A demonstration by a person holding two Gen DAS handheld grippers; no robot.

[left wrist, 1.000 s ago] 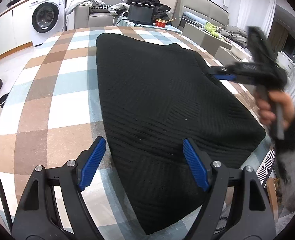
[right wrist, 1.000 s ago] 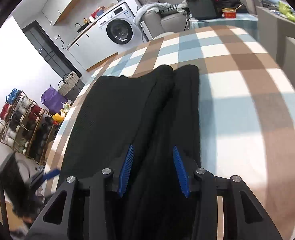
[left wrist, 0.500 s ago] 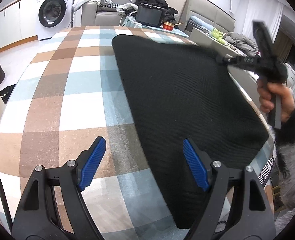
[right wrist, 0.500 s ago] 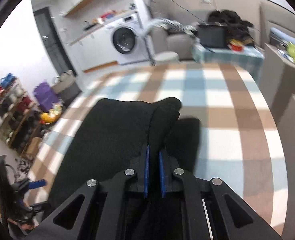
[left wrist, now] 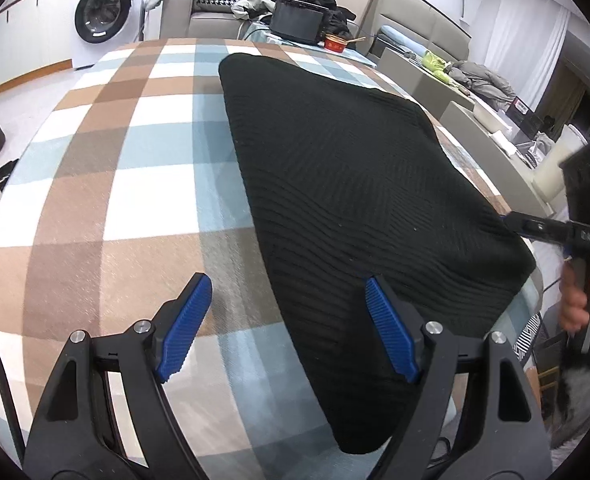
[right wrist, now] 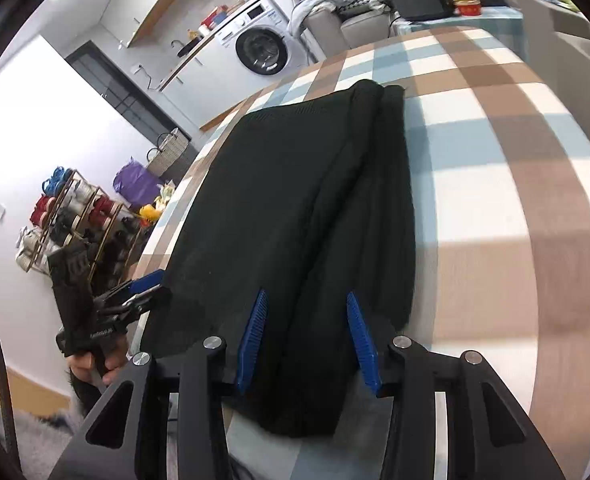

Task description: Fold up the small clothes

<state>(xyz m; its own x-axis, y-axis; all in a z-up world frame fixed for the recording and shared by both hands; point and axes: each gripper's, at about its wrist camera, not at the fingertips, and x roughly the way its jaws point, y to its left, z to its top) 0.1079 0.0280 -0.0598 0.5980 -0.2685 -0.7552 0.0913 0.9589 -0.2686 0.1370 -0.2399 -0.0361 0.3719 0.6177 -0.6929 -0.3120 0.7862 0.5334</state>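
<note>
A black knit garment (left wrist: 359, 184) lies folded flat on the checked tablecloth (left wrist: 127, 168), with a folded edge running along its right side in the right wrist view (right wrist: 335, 200). My left gripper (left wrist: 291, 328) is open and empty over the garment's near left edge. My right gripper (right wrist: 307, 336) is open, its jaws straddling the fold ridge at the garment's near end without closing on it. The right gripper also shows in the left wrist view (left wrist: 511, 220) at the garment's right edge. The left gripper shows in the right wrist view (right wrist: 147, 292) at the garment's left corner.
The table edge (left wrist: 535, 280) runs close beside the garment on the right. A washing machine (left wrist: 103, 20), a sofa (left wrist: 199, 16) with clothes and a side table with a red bowl (left wrist: 335, 42) stand beyond. A shoe rack (right wrist: 71, 216) stands by the wall.
My right gripper was shut on the garment's fold half a second ago; it has let go, opened and come down by the near end. The garment now lies flat. My left gripper stayed open.
</note>
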